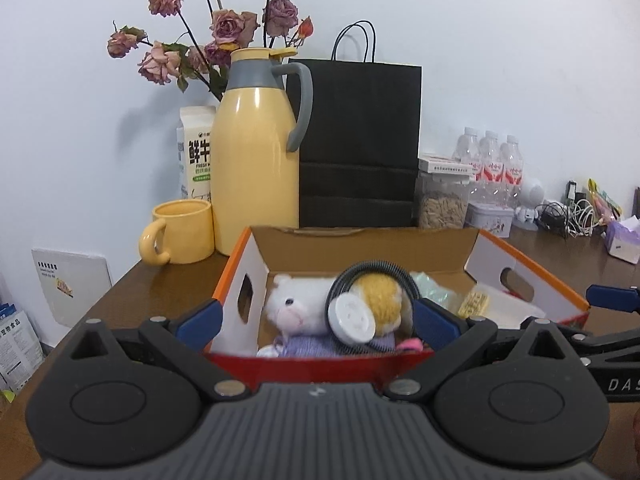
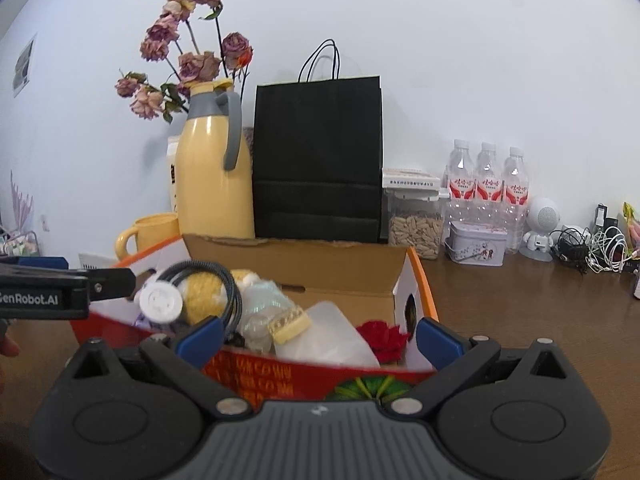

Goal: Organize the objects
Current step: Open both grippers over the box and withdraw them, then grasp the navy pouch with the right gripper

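Cardboard box [image 1: 360, 252] sits open at 12 o'clock of both grippers, likely the collecting bin: plush toy [image 1: 296, 308], headphones [image 1: 360, 304] and red flower [image 2: 384, 338] already lie inside. Left gripper [image 1: 316, 320] has fingers apart, straddling the box's near left corner, holding nothing. Right gripper [image 2: 318, 334] also spread, empty, at the near wall. Brown table [image 1: 160, 284] against a white wall; yellow jug [image 1: 256, 152] at 11, black bag [image 1: 360, 140] at 12, bottles [image 2: 486, 184] at 2.
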A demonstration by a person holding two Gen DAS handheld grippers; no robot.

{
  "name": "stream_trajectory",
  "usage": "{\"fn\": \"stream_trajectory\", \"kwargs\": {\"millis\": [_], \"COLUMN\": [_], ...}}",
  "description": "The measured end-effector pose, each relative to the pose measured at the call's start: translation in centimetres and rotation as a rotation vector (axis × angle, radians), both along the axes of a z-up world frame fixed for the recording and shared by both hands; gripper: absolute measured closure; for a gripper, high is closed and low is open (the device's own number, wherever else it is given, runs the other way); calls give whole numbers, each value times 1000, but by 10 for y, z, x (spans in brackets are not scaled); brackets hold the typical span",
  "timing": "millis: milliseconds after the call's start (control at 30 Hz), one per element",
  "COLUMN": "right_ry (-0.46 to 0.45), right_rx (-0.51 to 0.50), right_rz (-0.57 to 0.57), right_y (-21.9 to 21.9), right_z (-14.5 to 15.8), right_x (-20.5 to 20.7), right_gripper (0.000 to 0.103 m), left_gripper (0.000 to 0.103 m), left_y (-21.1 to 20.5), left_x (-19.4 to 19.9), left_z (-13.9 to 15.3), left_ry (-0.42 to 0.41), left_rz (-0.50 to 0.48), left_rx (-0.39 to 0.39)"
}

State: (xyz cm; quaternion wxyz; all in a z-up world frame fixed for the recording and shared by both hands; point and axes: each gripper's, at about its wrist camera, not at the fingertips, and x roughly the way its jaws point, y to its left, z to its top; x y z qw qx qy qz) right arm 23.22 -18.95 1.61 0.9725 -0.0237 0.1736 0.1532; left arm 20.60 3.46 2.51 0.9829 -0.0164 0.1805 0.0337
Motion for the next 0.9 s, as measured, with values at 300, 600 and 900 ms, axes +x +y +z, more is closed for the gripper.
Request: {"fn": "stream_trajectory", "kwargs": {"millis": [300, 600, 900], "right_ry": [33, 70, 160], "right_rx": [-20, -42, -35], "right_rz": [-1, 32, 91], "right_y": [-8, 0, 19], "right_z": [-12, -15, -19], "right_x": [-22, -52, -77], "right_gripper": [0, 0, 0], "left_gripper": [0, 0, 0], "left_y": [12, 24, 27], "left_x": [-30, -59, -86], "left_z": [-20, -24, -30], "left_ry": [51, 115, 157], "left_rz": [16, 19, 14], "left_rx": [-9, -23, -3]}}
